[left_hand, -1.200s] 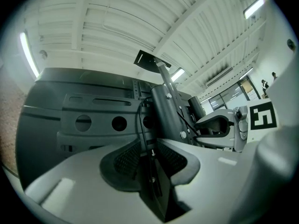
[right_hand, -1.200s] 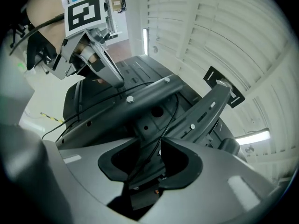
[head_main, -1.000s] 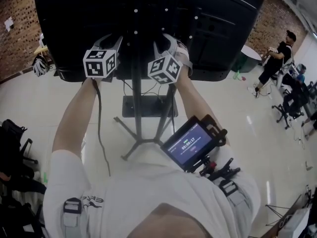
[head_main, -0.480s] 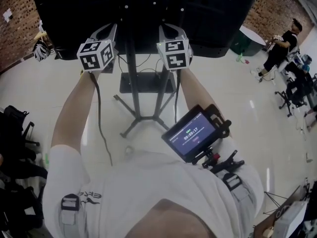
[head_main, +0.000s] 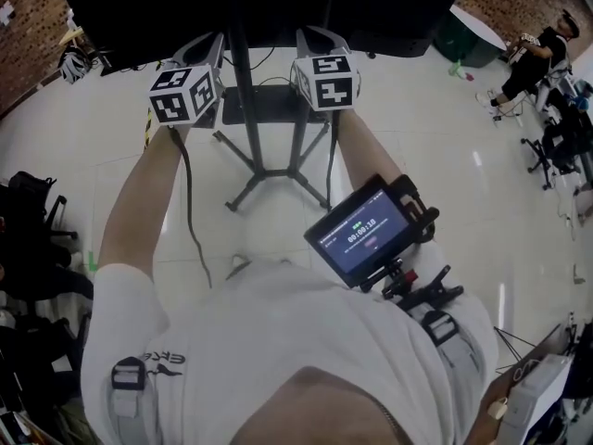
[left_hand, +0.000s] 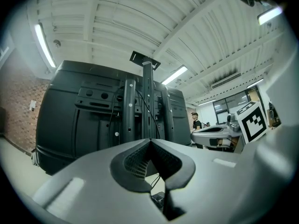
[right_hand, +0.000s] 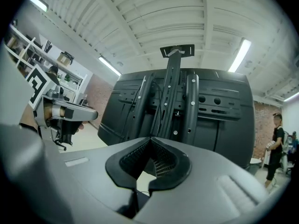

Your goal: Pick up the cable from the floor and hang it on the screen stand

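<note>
The black screen (left_hand: 88,111) on its stand (head_main: 248,109) fills the space ahead of me, seen from its back. Thin dark cables (left_hand: 141,101) run along the stand's post (right_hand: 169,97); I cannot tell which is the task cable. A thin pale loop (head_main: 236,267) lies on the floor near my body. My left gripper (left_hand: 149,140) is shut with nothing in it, a short way back from the post. My right gripper (right_hand: 150,139) is also shut and holds nothing, level with the left one. Both marker cubes (head_main: 185,94) show in the head view on either side of the post.
The stand's splayed legs (head_main: 269,170) and dark base plate (head_main: 269,105) sit on the glossy floor below my hands. Bags (head_main: 28,239) lie at the left. A person in black (head_main: 528,58) and office chairs (head_main: 556,146) are far right. A small monitor (head_main: 366,239) hangs at my chest.
Both grippers have drawn back from the screen's back and come lower. The right gripper has rolled, its cube now showing a different face.
</note>
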### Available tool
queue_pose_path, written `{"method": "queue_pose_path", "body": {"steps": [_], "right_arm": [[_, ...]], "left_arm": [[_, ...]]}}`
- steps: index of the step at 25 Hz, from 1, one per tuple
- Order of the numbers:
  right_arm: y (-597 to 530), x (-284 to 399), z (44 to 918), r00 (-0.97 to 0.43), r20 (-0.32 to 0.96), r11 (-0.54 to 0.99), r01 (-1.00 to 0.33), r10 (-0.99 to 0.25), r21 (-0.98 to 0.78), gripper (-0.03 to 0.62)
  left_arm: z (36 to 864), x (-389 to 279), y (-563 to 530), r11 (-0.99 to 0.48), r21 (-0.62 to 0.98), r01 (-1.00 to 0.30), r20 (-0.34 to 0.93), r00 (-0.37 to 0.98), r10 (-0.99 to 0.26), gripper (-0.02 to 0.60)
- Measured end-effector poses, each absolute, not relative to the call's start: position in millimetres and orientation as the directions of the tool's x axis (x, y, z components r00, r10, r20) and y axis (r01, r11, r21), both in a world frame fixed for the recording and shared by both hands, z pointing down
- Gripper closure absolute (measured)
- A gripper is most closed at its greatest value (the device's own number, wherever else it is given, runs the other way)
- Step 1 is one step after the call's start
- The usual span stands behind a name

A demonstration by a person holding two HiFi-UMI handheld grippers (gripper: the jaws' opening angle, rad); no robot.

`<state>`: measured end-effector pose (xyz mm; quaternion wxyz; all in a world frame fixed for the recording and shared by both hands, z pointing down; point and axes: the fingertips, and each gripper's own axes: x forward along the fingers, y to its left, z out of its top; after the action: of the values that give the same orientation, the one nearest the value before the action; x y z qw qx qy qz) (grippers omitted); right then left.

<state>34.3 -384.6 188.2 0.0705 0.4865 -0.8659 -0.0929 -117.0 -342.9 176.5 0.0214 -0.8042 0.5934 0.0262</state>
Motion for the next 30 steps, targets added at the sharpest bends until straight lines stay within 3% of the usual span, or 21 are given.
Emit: {"method": "queue_pose_path", "body": {"steps": [9, 20, 30], "right_arm": [[-321.9, 31.8, 220.9, -0.500, 0.069, 0.503, -0.841, -0.863, 0.200, 0.580], [-202.9, 17.2, 257.6, -0.457, 0.044, 0.458, -0.876, -0.888, 0.148, 0.580], [-138.2, 17.5, 316.2, -0.486, 0.133, 0.500, -0.859, -0.864, 0.107, 0.580]], "left_arm": [[217.3, -114.9, -290.8, -0.352, 0.061, -0.934, -0.046, 0.349, -0.936, 0.578], [252.1, -122.5, -177.9, -0.436, 0.031, -0.900, -0.052, 0.434, -0.900, 0.578], [309.7, -113.0, -124.7, -0.441, 0.030, -0.897, 0.000, 0.442, -0.897, 0.578]]}}
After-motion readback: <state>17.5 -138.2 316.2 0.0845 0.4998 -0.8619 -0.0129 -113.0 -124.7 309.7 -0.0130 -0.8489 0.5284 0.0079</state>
